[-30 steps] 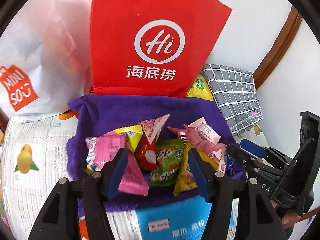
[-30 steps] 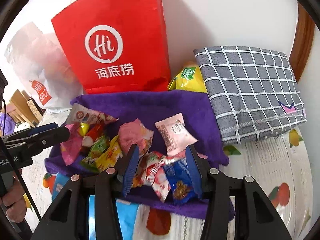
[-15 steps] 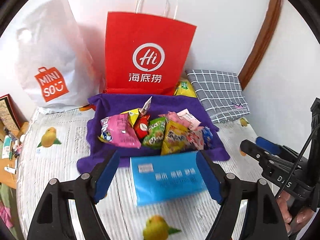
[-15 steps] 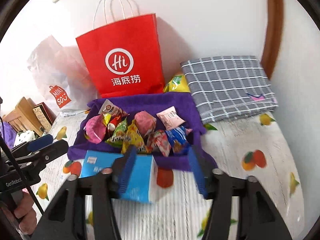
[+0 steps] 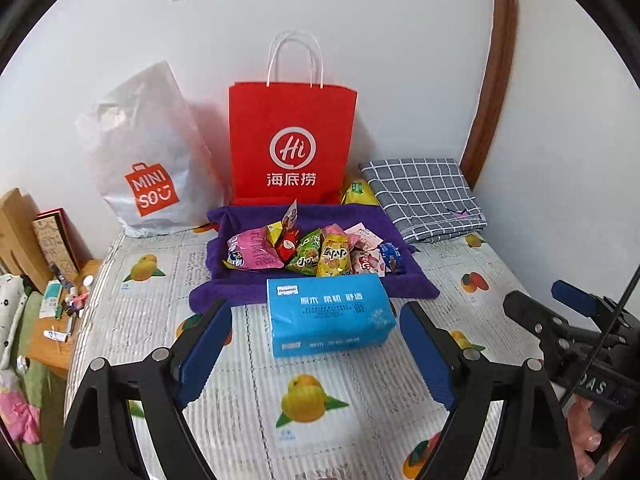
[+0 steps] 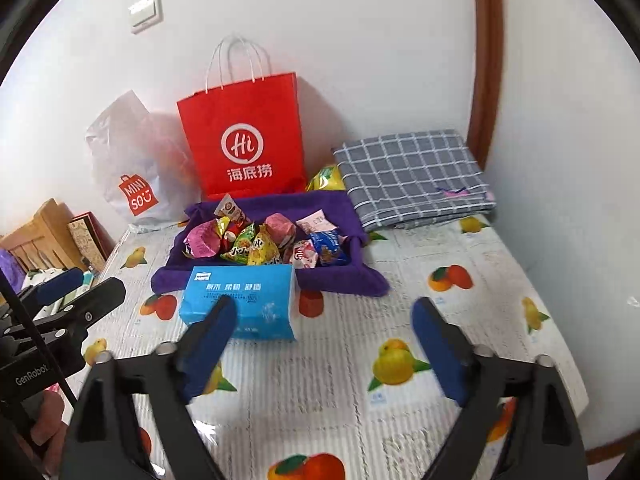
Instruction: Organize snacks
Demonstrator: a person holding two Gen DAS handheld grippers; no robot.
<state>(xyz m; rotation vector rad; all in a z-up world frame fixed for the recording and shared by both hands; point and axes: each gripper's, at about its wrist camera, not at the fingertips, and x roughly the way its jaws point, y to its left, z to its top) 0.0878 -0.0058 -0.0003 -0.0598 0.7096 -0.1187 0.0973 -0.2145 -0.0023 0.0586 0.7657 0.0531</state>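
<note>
**A:** Where are the snacks?

**B:** A heap of small crinkly foil and plastic snack packets (image 5: 308, 252) lies on a rumpled purple towel (image 5: 412, 286) on the fruit-printed bedcover (image 5: 248, 396). Pink, green, yellow, red and blue ones, touching and overlapping. A blue plastic-wrapped tissue pack (image 5: 330, 314) sits just in front of the towel, between the heap and both tongs.

**A:** And the tongs?

**B:** The left gripper (image 5: 316, 350) has its blue-padded jaws spread wide, holding nothing, hovering above the bedcover on the near side of the tissue pack. The right gripper (image 6: 324, 346) is equally wide and empty, well apart from the heap.

**A:** How will the packets handle?

**B:** I judge them light, air-puffed and slippery. The film will crumple under the pads, and a hard squeeze could crush what's inside. Since they overlap, lifting one may drag a neighbour along.

**A:** Where to grip, then?

**B:** On a flat crimped seam at the edge, not the puffed middle. The pink packet (image 5: 250, 254) at the left edge of the heap looks the most exposed for the left gripper; the blue one (image 6: 329, 246) at the right edge suits the right.

**A:** Anything in the way?

**B:** The tissue pack, so come in from above. A tall red paper carrier bag with white handles (image 5: 292, 136) stands behind the towel, possibly where they go, though I can't tell.
</note>
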